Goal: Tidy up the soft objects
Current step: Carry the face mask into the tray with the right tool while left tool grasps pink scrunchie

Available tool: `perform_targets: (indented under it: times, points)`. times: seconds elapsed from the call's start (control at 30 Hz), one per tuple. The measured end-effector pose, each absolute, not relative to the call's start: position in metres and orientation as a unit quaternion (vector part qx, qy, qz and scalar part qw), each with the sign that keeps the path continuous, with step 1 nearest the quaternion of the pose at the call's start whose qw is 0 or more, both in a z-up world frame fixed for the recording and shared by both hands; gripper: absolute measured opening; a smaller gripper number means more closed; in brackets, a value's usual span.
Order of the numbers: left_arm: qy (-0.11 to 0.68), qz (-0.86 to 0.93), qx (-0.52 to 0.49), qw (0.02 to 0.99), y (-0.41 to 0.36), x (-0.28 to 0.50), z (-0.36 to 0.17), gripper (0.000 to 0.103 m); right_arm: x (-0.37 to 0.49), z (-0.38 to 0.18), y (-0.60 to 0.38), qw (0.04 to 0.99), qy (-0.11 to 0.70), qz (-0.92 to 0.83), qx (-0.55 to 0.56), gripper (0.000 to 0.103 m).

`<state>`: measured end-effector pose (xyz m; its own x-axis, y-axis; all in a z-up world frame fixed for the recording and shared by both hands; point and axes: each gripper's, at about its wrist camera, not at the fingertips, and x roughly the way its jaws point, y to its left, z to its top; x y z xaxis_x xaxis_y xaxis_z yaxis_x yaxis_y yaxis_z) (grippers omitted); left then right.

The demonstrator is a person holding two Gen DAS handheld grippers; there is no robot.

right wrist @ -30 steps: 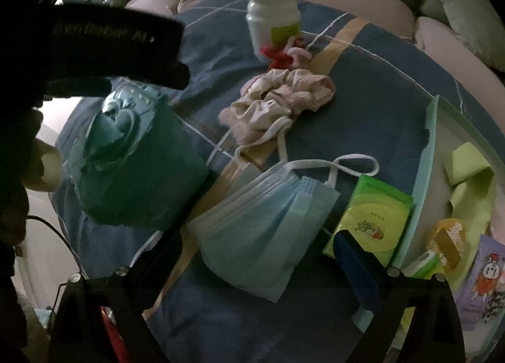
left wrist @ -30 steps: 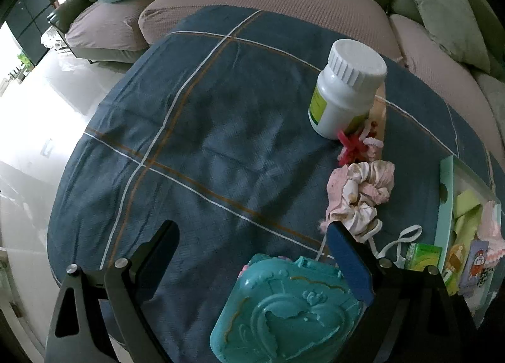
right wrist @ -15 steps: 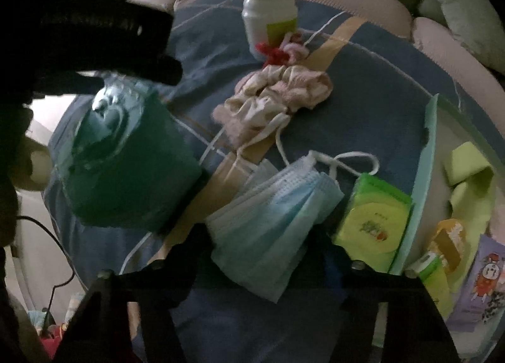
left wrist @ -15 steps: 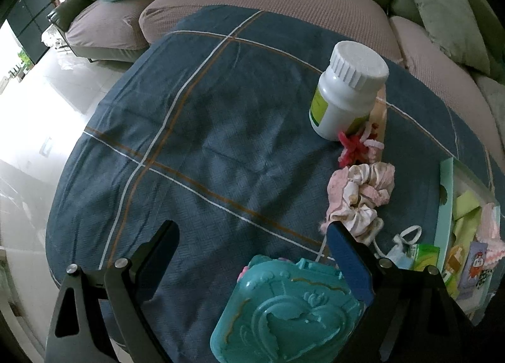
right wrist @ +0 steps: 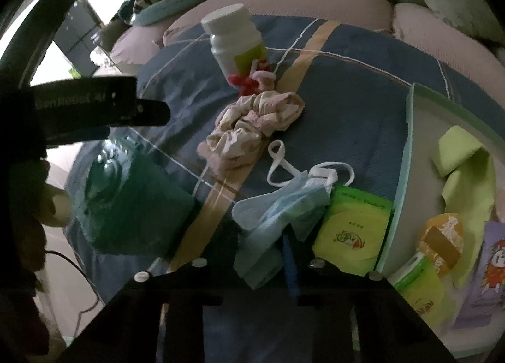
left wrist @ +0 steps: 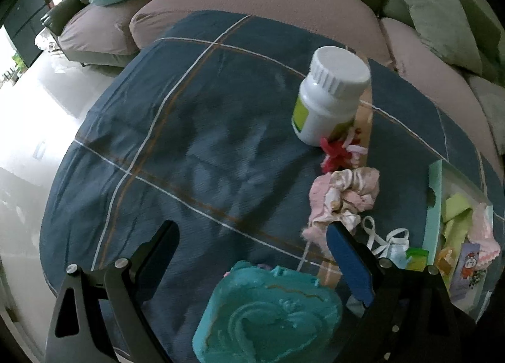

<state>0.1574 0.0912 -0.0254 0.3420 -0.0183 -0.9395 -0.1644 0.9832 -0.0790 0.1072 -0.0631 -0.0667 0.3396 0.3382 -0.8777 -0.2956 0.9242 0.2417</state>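
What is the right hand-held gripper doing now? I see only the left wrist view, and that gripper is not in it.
Observer: The right hand-held gripper is closing its jaws on the blue face mask, which is bunched between them.
Operator: Is something touching the mask on its other side?
Observer: Yes. Its edge meets the green tissue pack, which lies on the cloth against the outer wall of the tray.

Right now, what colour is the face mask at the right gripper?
Light blue with white ear loops, clearest in the right wrist view: face mask.
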Motion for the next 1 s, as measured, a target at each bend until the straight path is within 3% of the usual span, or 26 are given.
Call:
perform_targets:
  times: [0.33,1.0]
  points:
    - [0.572,0.043,-0.072,0.816,0.084,0.159,-0.027,0.094,0.109,-0.057,-0.078,0.829,0.519,0.198,0.057,0.015]
    - [0.545,-0.014,-0.066,0.836,0.036,0.18,-0.013,0.094,0.098,0.016,-0.175,0.892,0.412,0.115,0.143,0.015]
